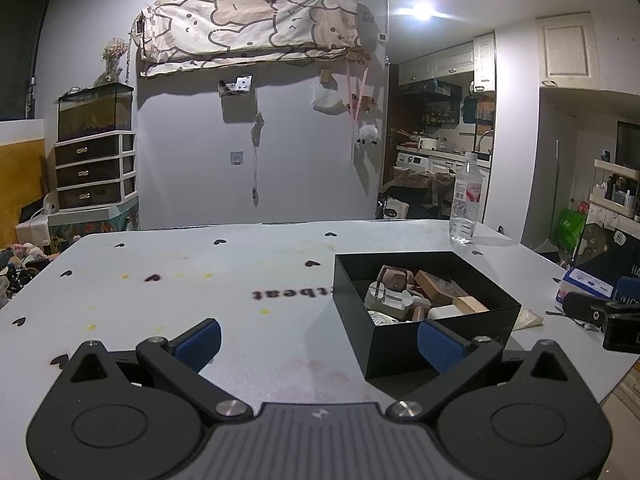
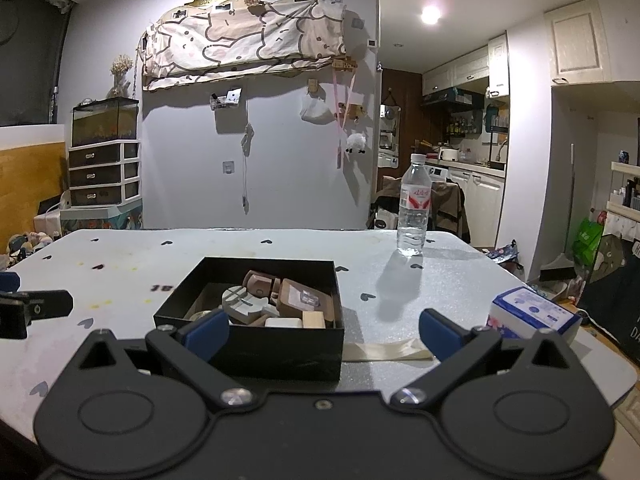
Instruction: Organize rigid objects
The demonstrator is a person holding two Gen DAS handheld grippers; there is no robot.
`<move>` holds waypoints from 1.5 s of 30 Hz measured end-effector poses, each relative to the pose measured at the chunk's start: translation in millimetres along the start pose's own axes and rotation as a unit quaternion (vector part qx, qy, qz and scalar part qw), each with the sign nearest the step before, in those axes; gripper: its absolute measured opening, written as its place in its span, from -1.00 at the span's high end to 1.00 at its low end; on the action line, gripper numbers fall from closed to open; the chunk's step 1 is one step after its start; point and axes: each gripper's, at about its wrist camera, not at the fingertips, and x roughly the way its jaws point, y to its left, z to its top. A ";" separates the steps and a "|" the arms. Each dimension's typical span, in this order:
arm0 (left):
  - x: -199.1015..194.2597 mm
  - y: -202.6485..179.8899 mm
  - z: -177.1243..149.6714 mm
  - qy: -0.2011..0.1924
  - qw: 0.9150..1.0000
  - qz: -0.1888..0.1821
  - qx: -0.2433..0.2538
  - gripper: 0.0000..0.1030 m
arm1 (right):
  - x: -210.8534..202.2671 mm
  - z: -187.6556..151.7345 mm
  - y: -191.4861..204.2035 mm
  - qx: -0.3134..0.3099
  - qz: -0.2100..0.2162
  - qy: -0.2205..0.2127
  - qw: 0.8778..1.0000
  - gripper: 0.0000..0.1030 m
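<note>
The tablecloth (image 1: 200, 280) bears upside-down lettering ending "tbeat"; the water bottle (image 2: 414, 208) label's red print is illegible.

One box (image 2: 256, 344), one bottle (image 2: 414, 216)

left gripper (image 1: 318, 344): matte black body, two round housings with raised discs, angled black link arms on silver pivot screws, small silver screws at the outer tips, blue ribbed pads (image 1: 200, 342), and a grey ribbed plate between the housings. right gripper (image 2: 322, 336): same black build and blue pads (image 2: 438, 334), with a plain black middle bearing one small screw.
</note>
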 end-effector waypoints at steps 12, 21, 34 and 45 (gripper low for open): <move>0.1 -0.2 -0.1 0.000 1.000 0.000 -0.001 -1.00 | -5.0 1.4 0.3 0.001 -0.001 0.000 1.000 -0.99; 0.0 0.0 -0.2 0.000 1.000 0.000 -0.001 -1.00 | -4.9 1.2 0.4 0.001 -0.001 0.000 1.000 -0.99; -0.1 0.1 -0.4 0.000 1.000 0.000 -0.001 -1.00 | -4.9 1.0 0.4 0.001 -0.001 0.000 1.000 -0.99; 0.0 -0.9 0.1 0.000 1.000 0.000 -0.001 -1.00 | -5.2 1.1 0.0 0.001 -0.001 0.000 1.000 -0.99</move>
